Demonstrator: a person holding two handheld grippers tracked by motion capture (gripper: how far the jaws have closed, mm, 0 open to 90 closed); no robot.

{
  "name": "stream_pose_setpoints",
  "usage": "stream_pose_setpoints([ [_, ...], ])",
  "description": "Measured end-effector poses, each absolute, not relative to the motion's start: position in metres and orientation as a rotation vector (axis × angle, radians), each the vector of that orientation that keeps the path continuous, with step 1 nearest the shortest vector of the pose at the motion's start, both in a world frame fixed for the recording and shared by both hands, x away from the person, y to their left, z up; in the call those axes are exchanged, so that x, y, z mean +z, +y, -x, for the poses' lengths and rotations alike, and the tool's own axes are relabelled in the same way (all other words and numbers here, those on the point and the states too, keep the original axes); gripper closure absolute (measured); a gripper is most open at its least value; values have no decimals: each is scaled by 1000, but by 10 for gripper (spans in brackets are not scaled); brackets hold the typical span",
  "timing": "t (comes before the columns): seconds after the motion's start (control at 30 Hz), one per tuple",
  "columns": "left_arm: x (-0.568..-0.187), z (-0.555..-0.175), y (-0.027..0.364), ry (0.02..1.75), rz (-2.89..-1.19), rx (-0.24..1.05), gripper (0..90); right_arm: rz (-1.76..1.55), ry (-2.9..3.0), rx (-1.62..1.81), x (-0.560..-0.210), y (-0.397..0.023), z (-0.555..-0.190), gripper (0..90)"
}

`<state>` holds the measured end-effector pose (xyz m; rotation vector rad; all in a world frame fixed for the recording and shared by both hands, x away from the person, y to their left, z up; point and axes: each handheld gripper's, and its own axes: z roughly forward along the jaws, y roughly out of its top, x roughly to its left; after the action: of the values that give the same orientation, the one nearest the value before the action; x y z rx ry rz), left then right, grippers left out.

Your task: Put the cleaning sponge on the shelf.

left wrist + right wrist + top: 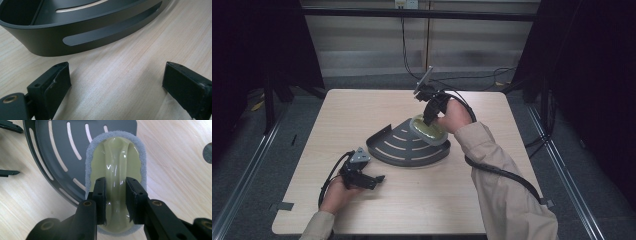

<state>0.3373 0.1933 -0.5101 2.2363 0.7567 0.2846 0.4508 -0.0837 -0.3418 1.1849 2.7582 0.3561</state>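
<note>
On the pale wooden table (362, 115) seen from above, a dark quarter-round shelf basket (399, 147) with slotted floor lies near the middle. My right gripper (428, 120) reaches down over its far right corner and pinches a yellow-green scrubber (429, 131) by its top, the pad resting tilted on the basket's rim. My left gripper (374, 179) lies low on the table near the front left, just short of the basket, its jaws pointing right.

In the left gripper view, my two black jaws stand spread wide with bare wood between them; nothing is in them. The basket's curved wall (82, 37), with a long slot, crosses just ahead.

In the right gripper view, my jaws are pressed onto the raised glossy ridge of the scrubber (117, 165), one on each side. Its grey fuzzy edge (88, 165) overlaps the basket's slotted floor (62, 147), with the other half over table.
</note>
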Motion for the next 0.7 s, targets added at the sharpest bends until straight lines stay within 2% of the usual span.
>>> stream_pose_setpoints([
  [0.7, -510, -337, 193, 756, -2236, 284, 74, -1206, 2779, 358, -367, -83, -454, 715],
])
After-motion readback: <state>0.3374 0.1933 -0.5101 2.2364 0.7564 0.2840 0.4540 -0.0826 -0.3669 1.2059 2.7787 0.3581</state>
